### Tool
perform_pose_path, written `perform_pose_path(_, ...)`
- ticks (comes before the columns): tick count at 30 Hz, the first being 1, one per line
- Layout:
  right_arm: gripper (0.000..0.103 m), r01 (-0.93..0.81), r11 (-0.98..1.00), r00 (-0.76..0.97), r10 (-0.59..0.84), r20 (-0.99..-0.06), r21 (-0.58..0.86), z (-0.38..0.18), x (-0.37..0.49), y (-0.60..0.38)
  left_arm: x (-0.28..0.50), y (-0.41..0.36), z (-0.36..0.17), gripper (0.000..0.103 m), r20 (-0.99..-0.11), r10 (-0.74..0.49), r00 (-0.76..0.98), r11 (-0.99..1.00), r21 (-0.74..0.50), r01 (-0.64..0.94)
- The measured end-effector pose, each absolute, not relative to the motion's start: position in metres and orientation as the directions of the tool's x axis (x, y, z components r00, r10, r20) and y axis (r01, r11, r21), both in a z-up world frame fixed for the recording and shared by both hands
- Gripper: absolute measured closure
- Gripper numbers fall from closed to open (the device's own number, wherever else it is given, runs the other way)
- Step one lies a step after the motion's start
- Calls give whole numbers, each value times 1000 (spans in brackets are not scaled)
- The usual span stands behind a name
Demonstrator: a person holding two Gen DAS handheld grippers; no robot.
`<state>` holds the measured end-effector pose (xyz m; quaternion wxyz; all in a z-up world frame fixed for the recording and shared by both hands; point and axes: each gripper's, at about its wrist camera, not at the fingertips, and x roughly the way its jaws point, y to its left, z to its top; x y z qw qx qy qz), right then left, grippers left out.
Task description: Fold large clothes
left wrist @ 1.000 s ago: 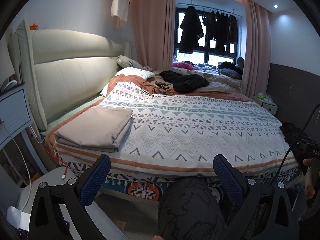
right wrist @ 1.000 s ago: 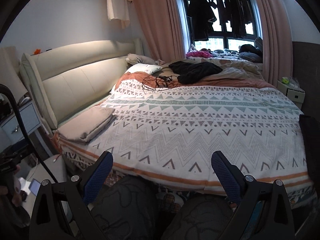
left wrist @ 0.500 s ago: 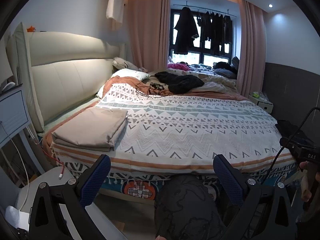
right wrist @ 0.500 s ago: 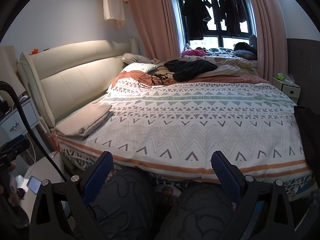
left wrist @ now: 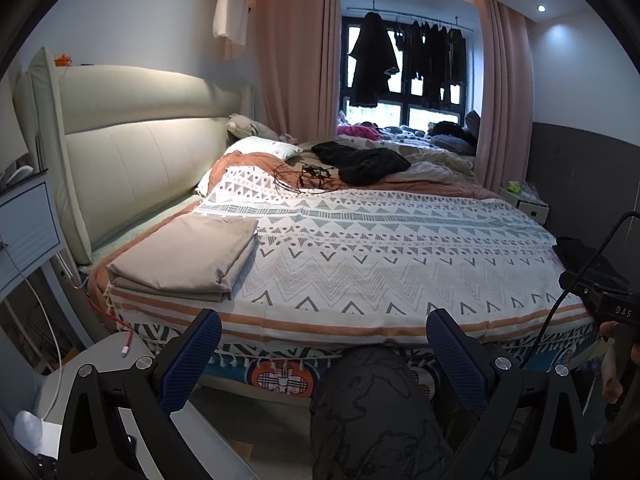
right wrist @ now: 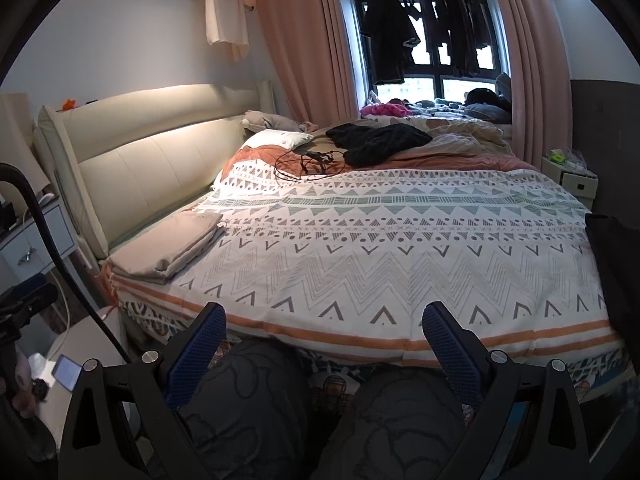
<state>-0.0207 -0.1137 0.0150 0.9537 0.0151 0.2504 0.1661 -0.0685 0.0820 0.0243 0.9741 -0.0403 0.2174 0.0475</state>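
A beige cloth, folded into a flat stack, lies on the near left corner of the bed. A patterned white, grey and orange spread covers the mattress. A black garment lies bunched at the far side. My left gripper and right gripper both stand open and empty, held off the bed's near edge above the person's knees.
A padded cream headboard runs along the left. Black cables lie on the spread near a white pillow. A bedside cabinet stands at the left, a small white box at the right. Dark clothes hang at the window.
Both grippers have drawn back and risen a little from the bed, so more of the spread and room shows. The jaws stay open. Nothing on the bed has moved.
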Motion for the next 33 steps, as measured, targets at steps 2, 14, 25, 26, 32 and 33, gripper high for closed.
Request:
perform_pose_path(2, 4, -310, 944, 819, 327, -471, 114, 15, -22, -115, -68, 81, 25, 1, -427, 70, 902, 992, -62, -107)
perform_pose_path(14, 4, -316, 943, 825, 329, -460, 108, 17, -26, -115, -71, 80, 23, 1, -434, 62, 899, 992, -70, -102)
perform_pose_path(25, 4, -315, 944, 831, 323, -452, 96, 19, -33, -114, -80, 82, 24, 1, -423, 69, 904, 992, -69, -107)
perform_pose_path(26, 4, -314, 945, 832, 322, -452, 95, 19, -34, -115, -80, 82, 24, 1, -422, 68, 904, 992, -68, -107)
perform_pose_path(32, 4, -309, 946, 834, 318, -450, 96, 19, -34, -118, -80, 82, 24, 1, -421, 66, 905, 992, -70, -105)
perform_pose_path(33, 4, -309, 946, 834, 317, -451, 95, 19, -34, -118, -81, 82, 24, 1, -421, 66, 905, 992, -69, -105)
